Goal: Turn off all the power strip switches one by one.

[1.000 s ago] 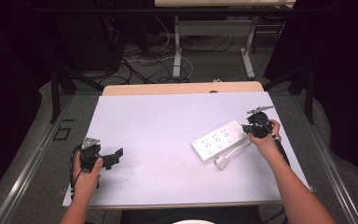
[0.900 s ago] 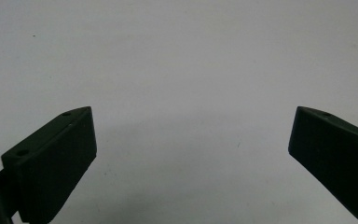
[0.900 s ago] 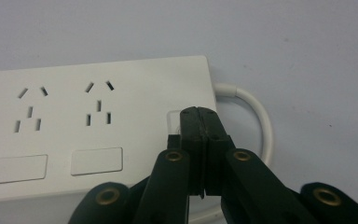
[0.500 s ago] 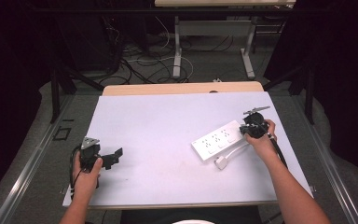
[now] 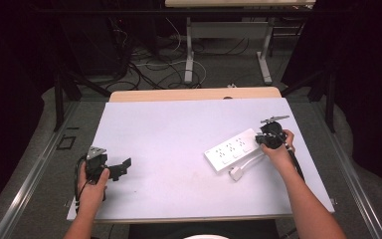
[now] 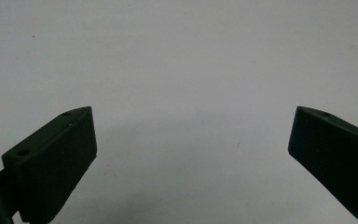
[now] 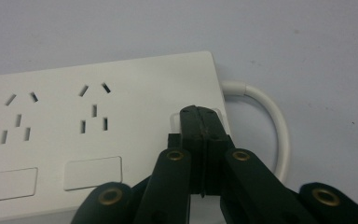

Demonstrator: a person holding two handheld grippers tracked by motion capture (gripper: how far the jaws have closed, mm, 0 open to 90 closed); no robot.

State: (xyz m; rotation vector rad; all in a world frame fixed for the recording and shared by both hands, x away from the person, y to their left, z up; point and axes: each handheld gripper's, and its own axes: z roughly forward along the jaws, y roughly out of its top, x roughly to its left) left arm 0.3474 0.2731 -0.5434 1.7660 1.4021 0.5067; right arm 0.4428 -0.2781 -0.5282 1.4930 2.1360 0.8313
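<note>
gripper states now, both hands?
Left gripper: open, nothing between the fingers, over bare table.
Right gripper: shut, holding nothing, tips down on the power strip at its cord end.

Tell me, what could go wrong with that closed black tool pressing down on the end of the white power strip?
The right tool, jaws shut, sits on a small switch-like tab at the power strip's cable end. It might slip off that narrow tab. Nothing braces the strip: the left tool waits open, far away, so a push could probably slide or tip it. The looped white cable lies right beside the tool and could snag.
</note>
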